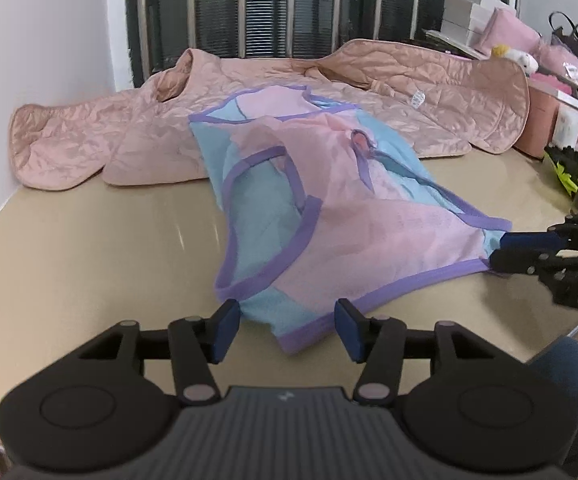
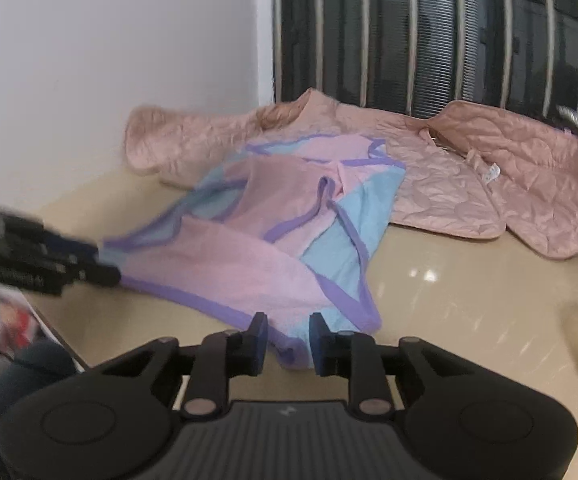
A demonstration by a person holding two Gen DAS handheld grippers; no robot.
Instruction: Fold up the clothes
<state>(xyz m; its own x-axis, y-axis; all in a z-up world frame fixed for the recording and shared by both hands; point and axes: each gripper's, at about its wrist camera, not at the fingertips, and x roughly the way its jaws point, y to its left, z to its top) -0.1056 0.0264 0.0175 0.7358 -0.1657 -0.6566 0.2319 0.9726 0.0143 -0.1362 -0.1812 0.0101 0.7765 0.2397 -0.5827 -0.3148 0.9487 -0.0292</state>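
pink-and-blue garment (image 1: 329, 216) with purple trim, spread on beige worktop (image 1: 89, 248), far end lapping onto quilted pink jacket (image 1: 137, 140). left tool (image 1: 287, 326) gaping about halfway, near hem corner between the blue pads (image 1: 225, 328), untouched. right tool (image 2: 287, 340) only narrowly parted, hem between, grip impossible to tell. left view alone: boxes (image 1: 469, 12) and bags at the far right. right view alone: white wall (image 2: 109, 60) corner, blurred.
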